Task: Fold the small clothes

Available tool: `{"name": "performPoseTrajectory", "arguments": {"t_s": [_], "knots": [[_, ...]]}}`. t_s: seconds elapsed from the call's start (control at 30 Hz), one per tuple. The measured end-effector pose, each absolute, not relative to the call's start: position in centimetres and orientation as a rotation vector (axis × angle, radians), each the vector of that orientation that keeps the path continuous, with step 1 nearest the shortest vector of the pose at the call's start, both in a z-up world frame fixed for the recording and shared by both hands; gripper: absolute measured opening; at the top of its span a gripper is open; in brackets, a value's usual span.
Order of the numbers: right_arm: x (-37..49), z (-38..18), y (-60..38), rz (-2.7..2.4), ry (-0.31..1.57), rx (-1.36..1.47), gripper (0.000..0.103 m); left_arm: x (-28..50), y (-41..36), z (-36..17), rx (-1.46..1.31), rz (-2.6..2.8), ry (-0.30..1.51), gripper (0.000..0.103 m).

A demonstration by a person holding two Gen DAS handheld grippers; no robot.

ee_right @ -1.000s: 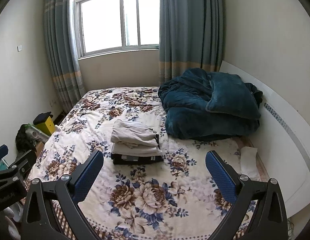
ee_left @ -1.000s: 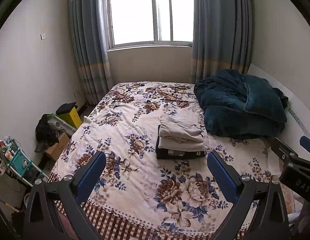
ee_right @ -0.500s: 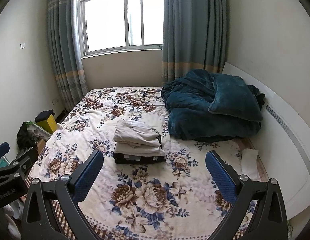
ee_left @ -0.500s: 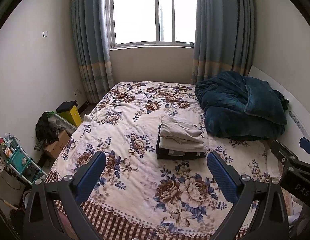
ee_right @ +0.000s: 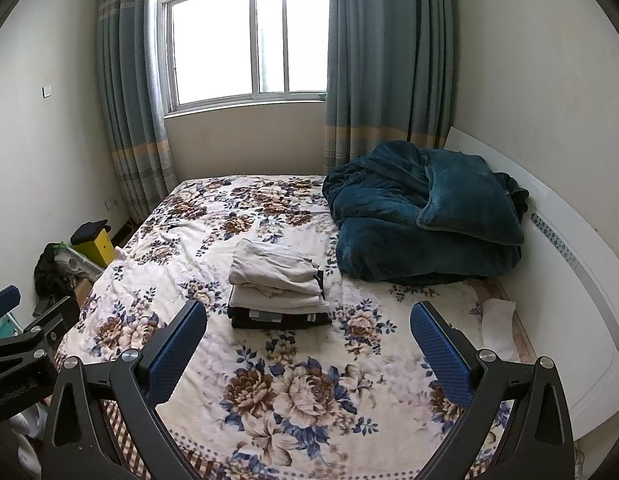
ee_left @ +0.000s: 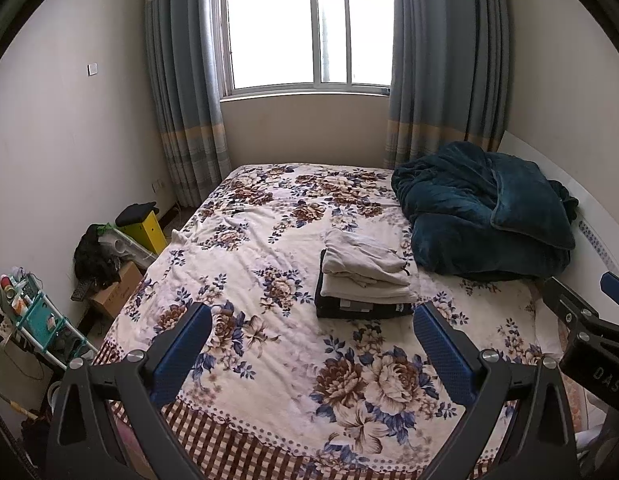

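Clothes lay stacked mid-bed, left of the teal blanket, looking soft, light and floppy, so you probably needed to pinch a hem edge while your left gripper and right gripper hung wide, empty.

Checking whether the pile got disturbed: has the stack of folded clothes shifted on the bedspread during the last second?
No. The stack of folded clothes sits by the same flower prints on the floral bedspread, beside the teal blanket.

Open floral bedspread before stacked clothes.
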State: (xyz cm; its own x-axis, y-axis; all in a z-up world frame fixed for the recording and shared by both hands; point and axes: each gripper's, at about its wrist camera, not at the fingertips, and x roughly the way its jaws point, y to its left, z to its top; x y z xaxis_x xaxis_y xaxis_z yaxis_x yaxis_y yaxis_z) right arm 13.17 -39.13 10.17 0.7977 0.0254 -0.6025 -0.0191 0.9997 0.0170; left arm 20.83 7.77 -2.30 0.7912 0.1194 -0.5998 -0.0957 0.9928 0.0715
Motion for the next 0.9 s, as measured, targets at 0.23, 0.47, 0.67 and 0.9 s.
{"name": "performPoseTrajectory", "arguments": {"t_s": [0.23,0.47,0.67,0.9], "knots": [[13.3,10.1,-39.0,0.034,0.648,0.011,0.103,20.6,7.9,-2.1,0.037,0.122,0.645,0.103],[13.3,9.9,-38.9,0.040,0.650,0.013,0.103,20.7,8.1,-1.9,0.042,0.121,0.651,0.103],[12.9,9.4,-39.2,0.033,0.659,0.022,0.103,20.6,8.2,-1.9,0.042,0.128,0.655,0.103],[12.6,9.0,-39.3,0.040,0.666,0.018,0.103,20.6,8.2,-2.0,0.046,0.140,0.654,0.103]]}}
